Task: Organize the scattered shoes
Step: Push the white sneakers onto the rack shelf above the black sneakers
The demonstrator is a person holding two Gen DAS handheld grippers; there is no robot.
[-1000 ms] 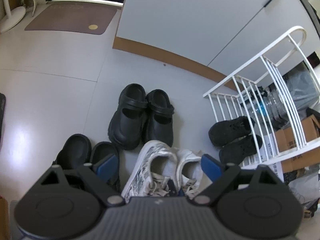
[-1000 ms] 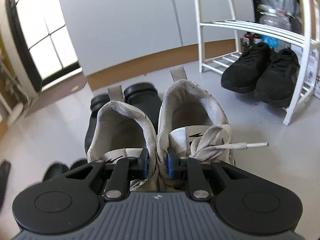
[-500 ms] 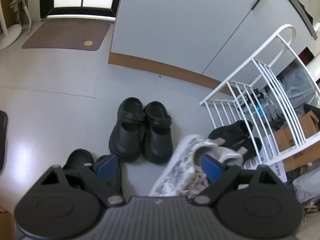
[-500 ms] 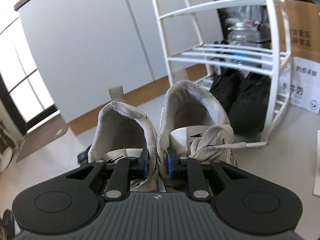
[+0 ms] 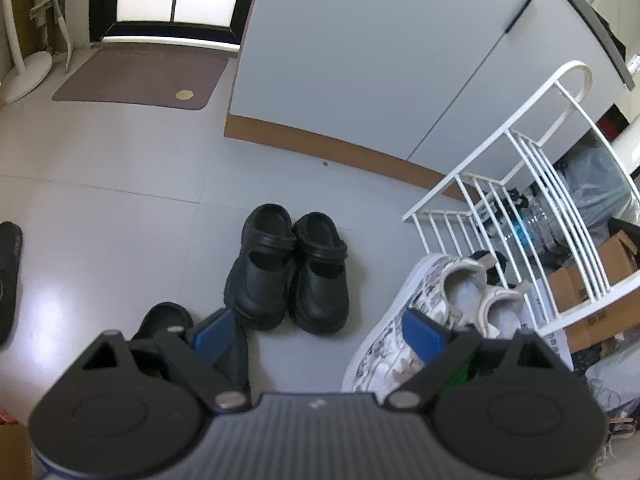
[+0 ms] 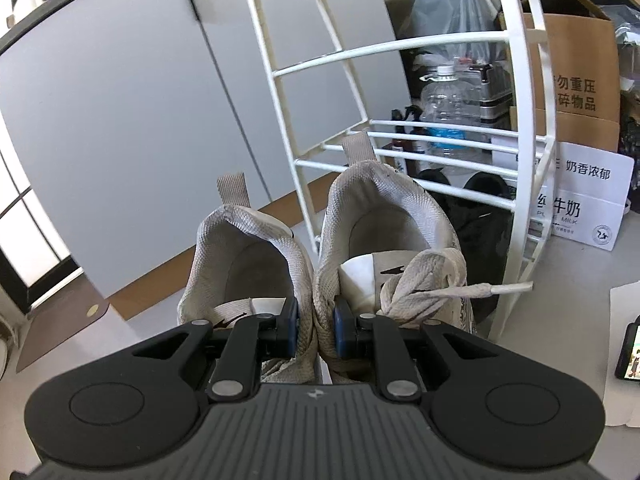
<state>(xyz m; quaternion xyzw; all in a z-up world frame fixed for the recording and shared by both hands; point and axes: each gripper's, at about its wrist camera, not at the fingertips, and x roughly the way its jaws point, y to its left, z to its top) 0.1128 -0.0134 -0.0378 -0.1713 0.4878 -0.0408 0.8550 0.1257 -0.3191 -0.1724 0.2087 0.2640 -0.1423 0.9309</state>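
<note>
White rack [image 6: 536,128] behind tongs-pinched sneakers [image 6: 320,240] (right view)

Toes of the pale grey lace-up sneakers [image 6: 320,240] lost behind the gripper body, black shoes [image 6: 476,208] half screened by white wire rack [image 6: 524,128] bars, small black slippers [image 5: 168,316] mostly covered, phone [image 6: 628,354] cropped at the edge

Pale floor [image 5: 104,216] carries black strap shoes [image 5: 286,276], brown doormat [image 5: 140,80], white rack [image 5: 516,184]

Left idle, right clamped.
Left gripper [image 5: 316,330] fingers spread wide, holding nothing; right gripper [image 6: 315,326] pinched tight on sneakers [image 6: 320,240].
</note>
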